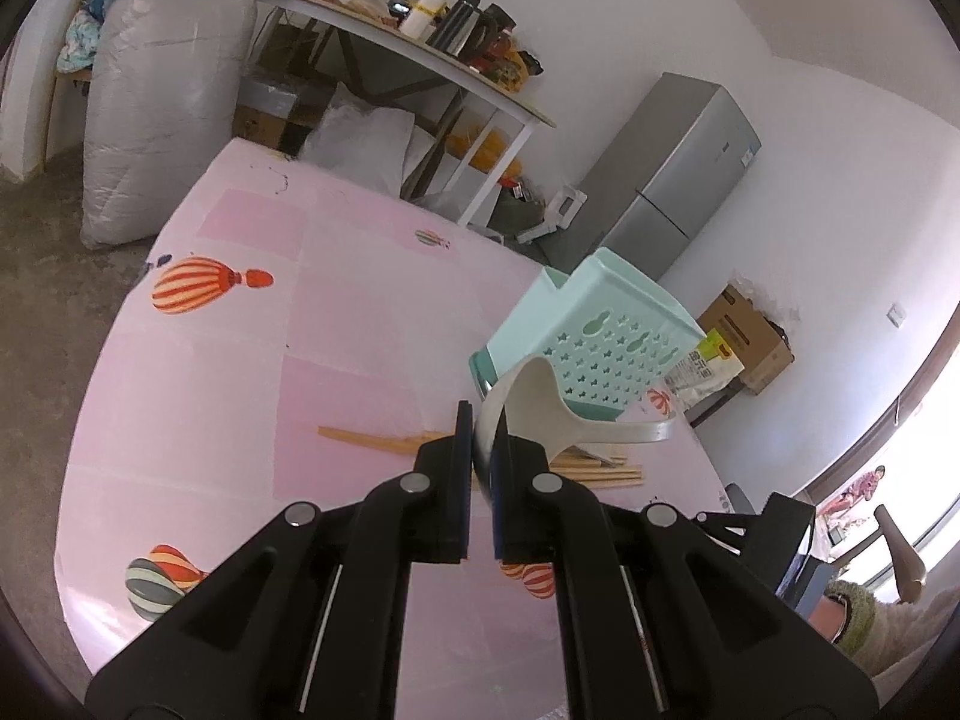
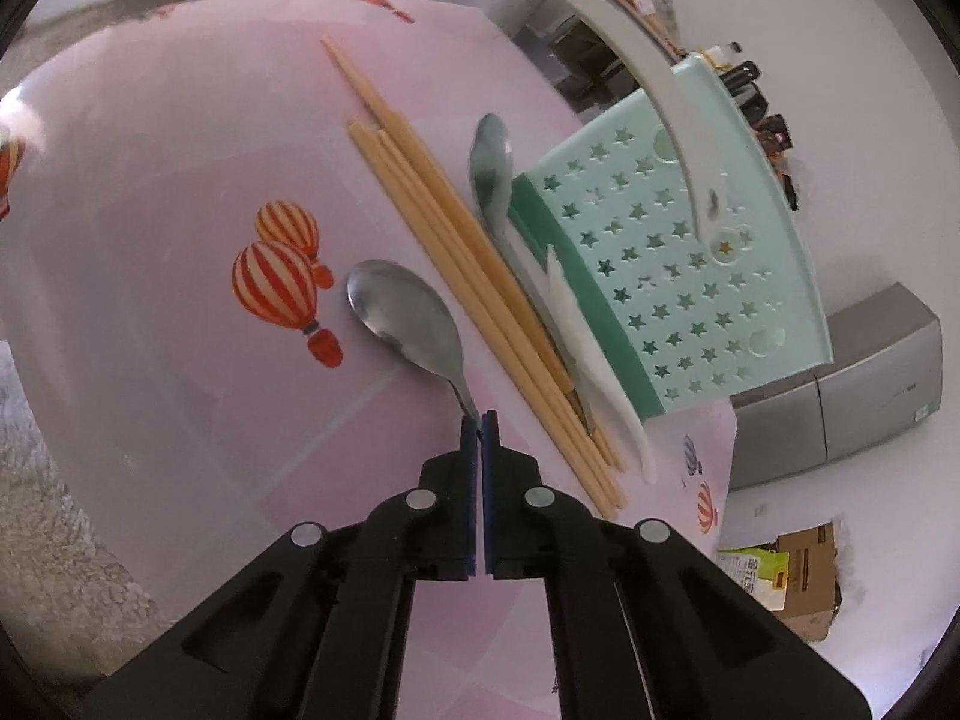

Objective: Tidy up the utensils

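- Left gripper (image 1: pixel 481 420): black 2-finger tool, fingers nearly together, clamped on the bowl end of a cream plastic ladle-type spoon (image 1: pixel 543 402); spoon is lifted off the table, its handle running right, across the front of the basket.
- Same cream spoon seen from the right wrist view (image 2: pixel 636 54): curved handle arcs over the basket, hang-hole end over the star-punched wall.
- Right gripper (image 2: pixel 480 423): black 2-finger tool, gap closed to a thin slit, pinching the thin handle of a shiny metal tablespoon (image 2: pixel 408 315); bowl faces up, points away from the tool, appears to lie on or just above the cloth, cannot tell which.
- Mint-green plastic utensil basket with star cut-outs and darker green base band (image 2: pixel 690 252): lying tipped on its side at the far right of the table; also seen in the left view (image 1: pixel 606 342).
- Bundle of pale wooden chopsticks (image 2: pixel 468 276): flat on the cloth, roughly parallel, between the metal tablespoon and the basket; 1 stick is set further out than the rest.
- Second metal spoon (image 2: pixel 492 174): bowl up, lying against the basket's base edge, just beside the chopsticks.
- White plastic spoon (image 2: pixel 591 360): lying along the basket base, touching the chopsticks' side.
- Pink tablecloth with hot-air-balloon print (image 2: pixel 180 180) covers the table.
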Action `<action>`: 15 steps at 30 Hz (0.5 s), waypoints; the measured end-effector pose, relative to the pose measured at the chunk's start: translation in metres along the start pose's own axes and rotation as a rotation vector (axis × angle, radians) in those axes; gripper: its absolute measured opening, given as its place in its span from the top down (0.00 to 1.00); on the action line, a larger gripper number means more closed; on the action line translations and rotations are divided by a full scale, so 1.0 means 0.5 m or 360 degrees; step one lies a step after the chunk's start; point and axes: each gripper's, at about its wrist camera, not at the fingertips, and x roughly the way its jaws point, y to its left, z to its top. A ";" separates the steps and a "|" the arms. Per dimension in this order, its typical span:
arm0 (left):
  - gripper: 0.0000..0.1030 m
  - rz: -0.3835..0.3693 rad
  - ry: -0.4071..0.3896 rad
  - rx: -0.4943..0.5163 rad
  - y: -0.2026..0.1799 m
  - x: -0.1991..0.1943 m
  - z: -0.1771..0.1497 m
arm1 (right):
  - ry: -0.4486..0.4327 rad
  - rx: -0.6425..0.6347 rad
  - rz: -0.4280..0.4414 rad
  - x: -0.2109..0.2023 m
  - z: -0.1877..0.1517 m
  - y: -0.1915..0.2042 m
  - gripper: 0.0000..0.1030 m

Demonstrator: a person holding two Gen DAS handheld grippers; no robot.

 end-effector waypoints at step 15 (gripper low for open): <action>0.97 0.0099 -0.0014 0.0020 0.007 -0.001 0.012 | -0.0234 0.0255 0.0648 -0.034 0.000 -0.115 0.54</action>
